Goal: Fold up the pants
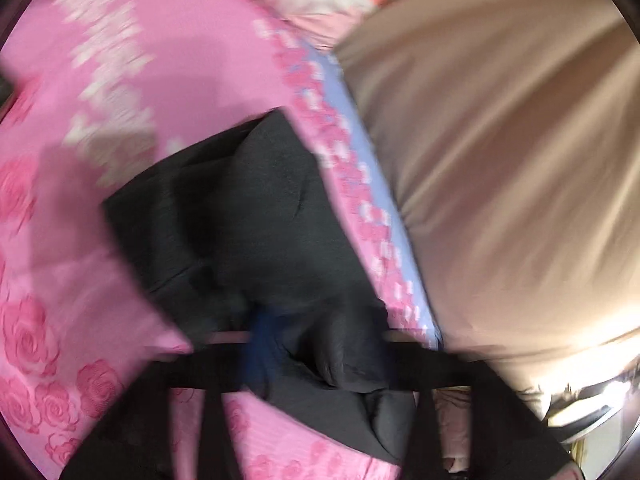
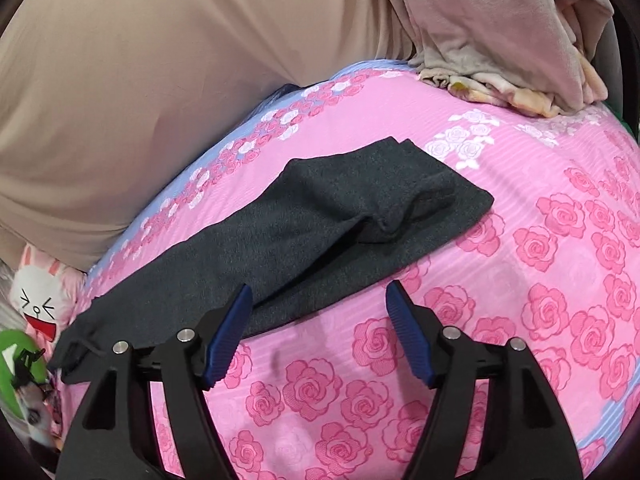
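Dark grey pants (image 2: 320, 220) lie folded in a long band across the pink rose bedsheet (image 2: 520, 280). My right gripper (image 2: 320, 292) stands open just in front of the pants' near edge. Its left blue pad (image 2: 232, 324) is against that edge, and nothing is pinched between the pads. The left wrist view is blurred. There the pants (image 1: 240, 220) bunch up toward my left gripper (image 1: 258, 344). Its blue pads sit together with dark cloth gathered around them and draped over the gripper's bar.
A large beige fabric mass (image 2: 120, 80) rises along the bed's far side and also fills the right of the left wrist view (image 1: 500, 160). A crumpled pale blanket (image 2: 500, 40) lies at the back right. A cartoon rabbit cushion (image 2: 40, 304) sits at the left edge.
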Tool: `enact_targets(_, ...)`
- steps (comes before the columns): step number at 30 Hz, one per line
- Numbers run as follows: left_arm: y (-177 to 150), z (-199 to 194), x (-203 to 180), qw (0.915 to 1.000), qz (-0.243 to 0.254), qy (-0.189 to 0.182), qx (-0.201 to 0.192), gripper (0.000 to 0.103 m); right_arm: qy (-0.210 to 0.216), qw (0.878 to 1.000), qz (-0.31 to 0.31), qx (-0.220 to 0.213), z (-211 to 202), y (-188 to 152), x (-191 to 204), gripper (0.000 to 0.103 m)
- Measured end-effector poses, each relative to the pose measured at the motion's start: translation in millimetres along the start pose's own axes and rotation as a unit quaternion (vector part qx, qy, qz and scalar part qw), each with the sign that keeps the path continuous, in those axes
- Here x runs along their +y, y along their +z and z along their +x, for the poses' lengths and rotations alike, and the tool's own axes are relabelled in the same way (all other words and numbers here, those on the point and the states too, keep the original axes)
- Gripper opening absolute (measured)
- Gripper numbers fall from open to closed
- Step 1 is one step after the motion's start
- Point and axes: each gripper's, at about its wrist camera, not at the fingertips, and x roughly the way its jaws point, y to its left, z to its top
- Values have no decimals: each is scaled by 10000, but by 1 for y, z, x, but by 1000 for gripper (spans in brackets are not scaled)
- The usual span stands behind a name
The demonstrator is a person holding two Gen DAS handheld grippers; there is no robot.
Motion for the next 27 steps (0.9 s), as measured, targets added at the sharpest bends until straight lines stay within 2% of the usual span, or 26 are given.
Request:
enact_targets(2,2,-13,-13,9998,144,-141,-93,7,1,10000,20,-14,0,-1,-1,68)
enact_targets(4,1,-25,-15,9991,335,-24,-253,7,14,10000,82,30,2,-3,-4,68)
enact_targets(6,-1,-26,-1,9979,394,416,-296,7,20,9998,189,28,1,-3,-8,68)
enact_targets(7,-1,-17,16,9968,316,715,-172,7,34,9997,233,23,1,-2,-10,68)
enact_targets(9,-5,-6,39,9960,124,886,5,7,26,9993,380,41,1,1,-15,68)
enact_targets(15,-9,-1,52,9974,31,726,-29,7,46,9968,789,71,4,20,-31,68)
enact_targets(18,-6,2,49,9968,103,797,6,7,120,9952,938,236,19,36,-34,68)
enact_targets(20,-7,2,52,9960,168,873,32,7,-27,9938,1042,385,35,44,-36,67)
enact_targets(21,-5,4,50,9956,191,913,35,7,-175,9928,1067,520,49,50,-37,48)
enact_targets(22,-4,5,47,9950,237,974,45,7,-339,9923,1003,642,62,58,-35,19)
enact_targets(23,-1,6,43,9943,270,1026,46,7,-410,9925,944,658,65,63,-33,12)
enact_targets(24,4,6,32,9941,331,1033,34,7,-266,9947,848,509,62,78,-23,12)
enact_targets(26,14,-1,7,9941,564,923,-93,7,79,9981,604,-37,35,101,-2,11)
enact_targets(27,19,-8,-9,9940,719,798,-189,7,304,9976,403,-465,10,113,14,10)
